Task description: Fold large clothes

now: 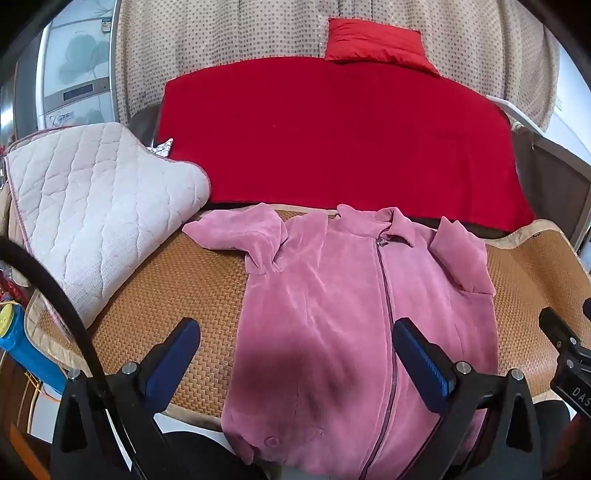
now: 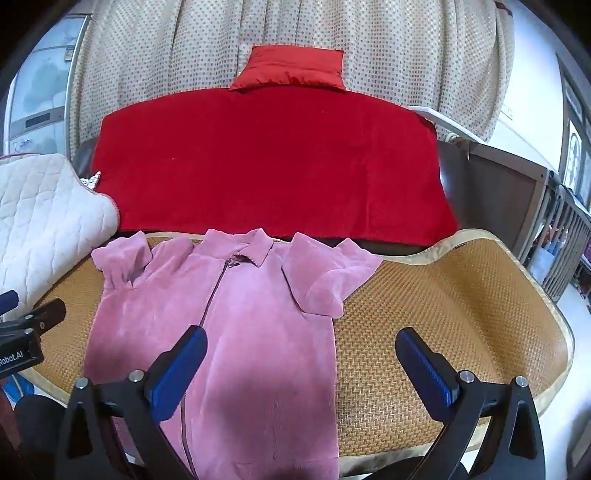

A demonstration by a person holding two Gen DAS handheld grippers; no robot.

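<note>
Pink jacket (image 1: 332,295) lies between quilted pad (image 1: 92,206) and red blanket (image 1: 332,140).

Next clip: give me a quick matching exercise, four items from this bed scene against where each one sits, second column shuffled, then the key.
Items:
1. pink zip-up garment
2. red pillow
3. white quilted pad
4. red blanket

Places:
A. far end, against the dotted curtain
B. folded at the left edge
C. spread flat on the woven mat, zipper up
D. across the middle, beyond the mat

Pairs: 1-C, 2-A, 3-B, 4-D
</note>
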